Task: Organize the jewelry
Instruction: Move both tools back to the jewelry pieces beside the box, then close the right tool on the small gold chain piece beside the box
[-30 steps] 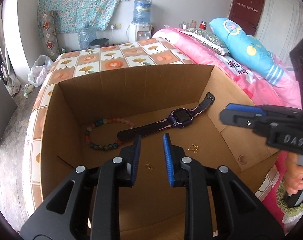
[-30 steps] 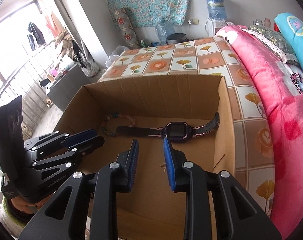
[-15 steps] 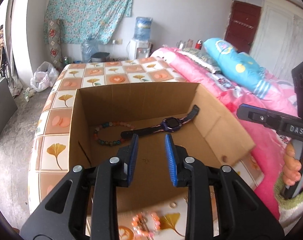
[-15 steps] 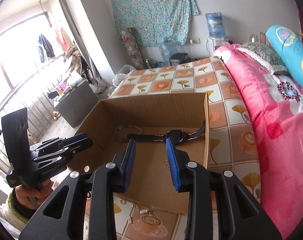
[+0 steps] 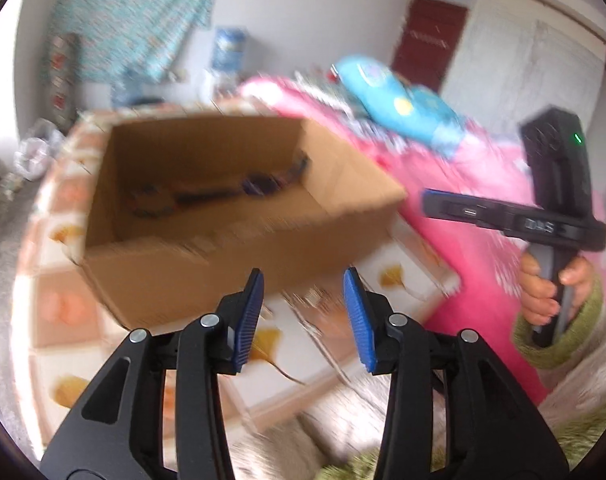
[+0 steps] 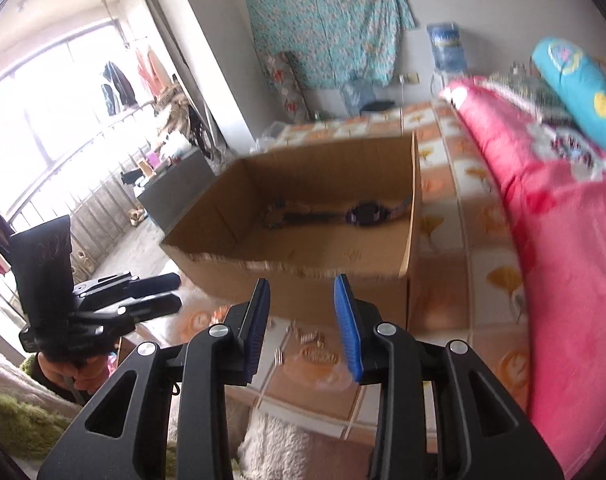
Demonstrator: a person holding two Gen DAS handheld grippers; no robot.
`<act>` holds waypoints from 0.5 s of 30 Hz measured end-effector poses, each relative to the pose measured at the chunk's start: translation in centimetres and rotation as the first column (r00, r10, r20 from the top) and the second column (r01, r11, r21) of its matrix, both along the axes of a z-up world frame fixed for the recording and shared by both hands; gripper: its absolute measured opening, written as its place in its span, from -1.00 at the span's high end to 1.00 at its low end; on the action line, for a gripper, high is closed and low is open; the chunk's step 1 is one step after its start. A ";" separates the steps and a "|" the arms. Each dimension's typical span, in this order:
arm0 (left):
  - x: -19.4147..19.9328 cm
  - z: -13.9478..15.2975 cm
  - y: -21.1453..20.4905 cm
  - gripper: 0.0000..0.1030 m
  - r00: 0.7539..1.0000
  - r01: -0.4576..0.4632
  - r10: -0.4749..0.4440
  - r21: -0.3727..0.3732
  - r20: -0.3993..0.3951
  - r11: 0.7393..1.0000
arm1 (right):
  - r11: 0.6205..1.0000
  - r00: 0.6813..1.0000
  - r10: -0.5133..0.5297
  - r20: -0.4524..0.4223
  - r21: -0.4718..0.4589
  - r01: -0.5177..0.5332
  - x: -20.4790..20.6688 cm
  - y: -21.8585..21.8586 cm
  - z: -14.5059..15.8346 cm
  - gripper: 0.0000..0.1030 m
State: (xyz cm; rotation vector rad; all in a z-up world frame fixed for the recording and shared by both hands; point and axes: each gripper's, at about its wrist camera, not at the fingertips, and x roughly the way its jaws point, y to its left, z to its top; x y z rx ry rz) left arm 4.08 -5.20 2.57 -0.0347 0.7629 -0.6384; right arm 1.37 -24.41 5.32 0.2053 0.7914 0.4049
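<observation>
An open cardboard box (image 5: 207, 248) (image 6: 343, 292) stands on the tiled mat (image 6: 491, 280). Inside it lie a dark watch (image 6: 365, 214) (image 5: 259, 184) and a bead bracelet (image 6: 273, 212), both blurred in the left wrist view. Small gold jewelry pieces (image 6: 309, 336) (image 5: 315, 296) lie on the mat in front of the box. My left gripper (image 5: 303, 280) (image 6: 171, 292) hovers over these pieces, its jaws opening with nothing between them. Also short of the box, my right gripper (image 6: 303, 286) (image 5: 435, 202) is open and empty.
A pink blanket (image 6: 563, 240) on a bed runs along the right, with a blue pillow (image 5: 399, 96) on it. A white fluffy rug (image 6: 283, 440) lies at the mat's near edge. A water dispenser (image 6: 445, 44) stands by the far wall.
Both grippers have drawn back from over the box's inside to the near side of its front wall. The left jaws have widened clearly, the right ones slightly.
</observation>
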 end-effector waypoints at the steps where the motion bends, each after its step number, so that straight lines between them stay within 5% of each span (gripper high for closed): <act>1: 0.0 -0.9 -1.1 0.23 1.000 0.023 -0.022 0.020 -0.018 1.000 | 1.000 1.000 0.002 -0.031 -0.007 -0.002 0.1 0.2 -1.2 0.36; 7: 1.1 -5.2 -5.4 0.23 0.997 0.072 -0.064 0.172 -0.050 0.982 | 0.999 0.989 0.010 -0.150 -0.048 -0.018 1.2 2.2 -6.5 0.36; 15: 2.3 -7.6 -6.6 0.26 0.996 0.066 -0.048 0.277 -0.070 0.959 | 0.999 0.984 0.019 -0.175 -0.045 -0.027 1.5 3.0 -7.7 0.36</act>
